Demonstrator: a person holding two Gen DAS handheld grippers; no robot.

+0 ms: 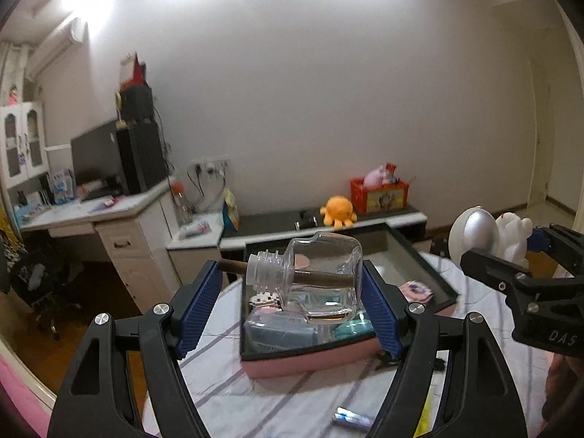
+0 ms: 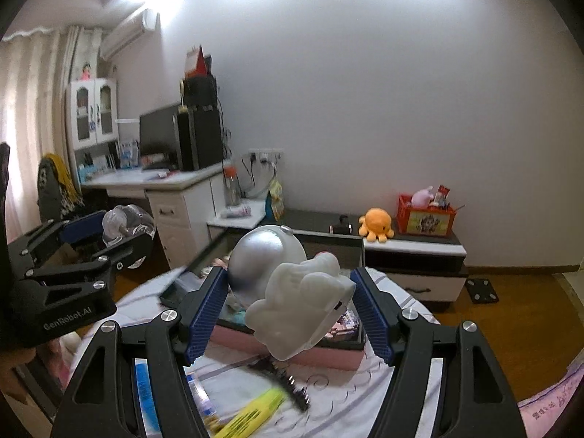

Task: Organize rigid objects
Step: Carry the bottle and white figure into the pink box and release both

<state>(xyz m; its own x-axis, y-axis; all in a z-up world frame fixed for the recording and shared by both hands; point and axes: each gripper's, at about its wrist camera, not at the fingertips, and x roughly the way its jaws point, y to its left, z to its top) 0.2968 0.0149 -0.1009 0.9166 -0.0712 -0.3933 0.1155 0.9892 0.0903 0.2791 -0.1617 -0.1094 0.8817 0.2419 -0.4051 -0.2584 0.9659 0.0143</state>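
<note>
My left gripper is shut on a clear glass bottle with a brown stick through its neck, held on its side above a pink box with a black rim. My right gripper is shut on a white figure with a silver dome, held above the same pink box. The right gripper with its figure shows at the right of the left wrist view. The left gripper with the bottle shows at the left of the right wrist view.
The box holds several small items and stands on a round table with a striped white cloth. A tube, a yellow marker and a black comb lie on the cloth. A low cabinet with an orange plush stands behind.
</note>
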